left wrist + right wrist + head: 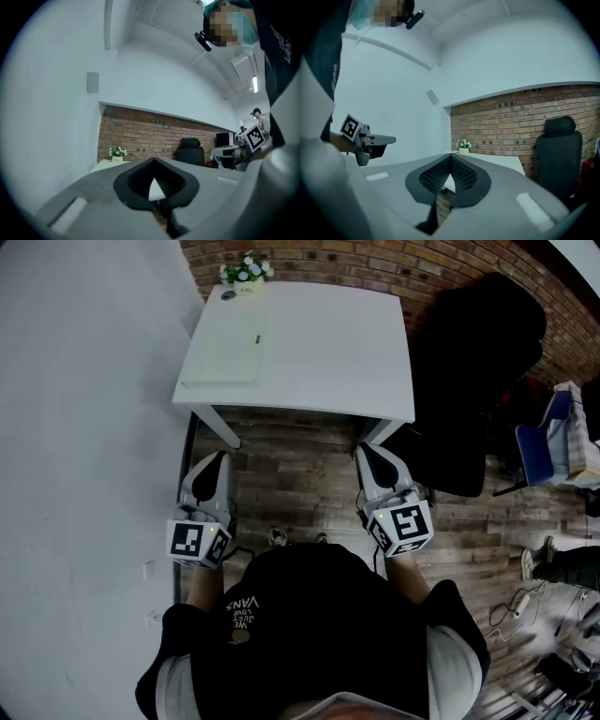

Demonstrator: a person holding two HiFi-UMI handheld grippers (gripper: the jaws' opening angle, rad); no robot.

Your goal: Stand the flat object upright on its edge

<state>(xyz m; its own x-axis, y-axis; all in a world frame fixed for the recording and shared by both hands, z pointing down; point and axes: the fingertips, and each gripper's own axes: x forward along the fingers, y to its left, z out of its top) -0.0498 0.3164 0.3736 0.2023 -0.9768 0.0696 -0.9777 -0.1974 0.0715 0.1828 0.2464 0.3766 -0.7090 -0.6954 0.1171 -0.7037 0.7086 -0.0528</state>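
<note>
A flat white board (225, 354) lies on the left half of the white table (347, 352), in the head view. Both grippers hang in front of the table's near edge, over the wooden floor, well short of the board. My left gripper (217, 461) is shut and holds nothing; its own view shows the jaws (153, 161) pressed together and pointing at the table. My right gripper (367, 454) is also shut and empty, its jaws (450, 158) meeting at the tip. The board cannot be made out in either gripper view.
A small pot of white flowers (246, 273) stands at the table's far left corner, against the brick wall. A black office chair (478, 362) sits to the table's right. A white wall runs along the left. Blue seating (544, 442), cables and a person's feet lie at the far right.
</note>
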